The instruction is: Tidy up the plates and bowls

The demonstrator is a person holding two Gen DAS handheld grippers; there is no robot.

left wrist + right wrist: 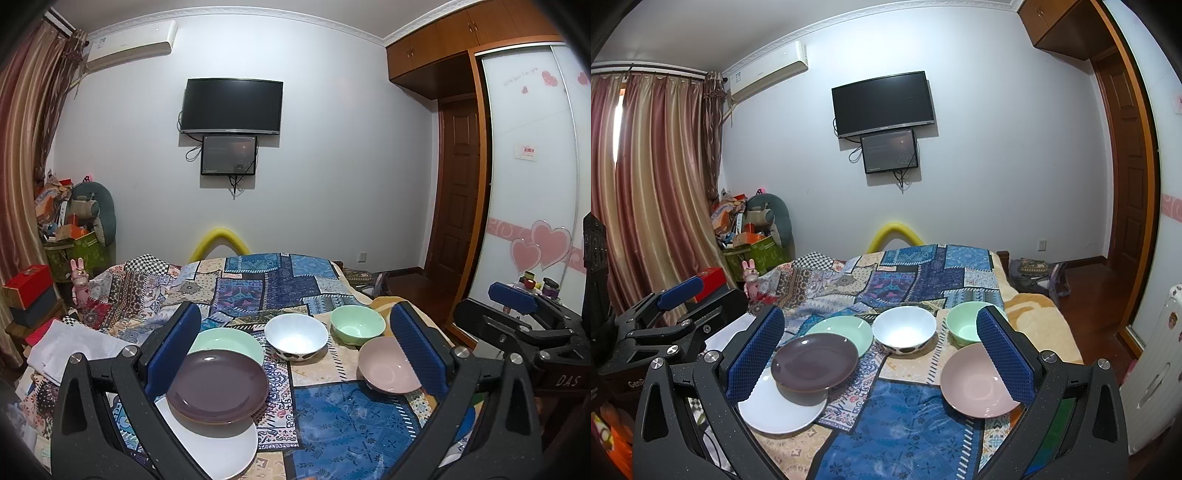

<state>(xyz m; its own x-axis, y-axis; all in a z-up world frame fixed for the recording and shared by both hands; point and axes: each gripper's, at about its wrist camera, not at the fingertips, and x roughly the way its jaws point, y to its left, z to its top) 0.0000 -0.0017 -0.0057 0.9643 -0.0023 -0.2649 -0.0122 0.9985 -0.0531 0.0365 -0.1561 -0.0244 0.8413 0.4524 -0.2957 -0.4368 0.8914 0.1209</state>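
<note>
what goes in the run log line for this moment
left tool open | right tool open | brown plate overlaps white plate | three bowls unstacked

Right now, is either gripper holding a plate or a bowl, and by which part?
Nothing is held. The left gripper and the right gripper are both open above the patchwork cloth, touching no dish.
</note>
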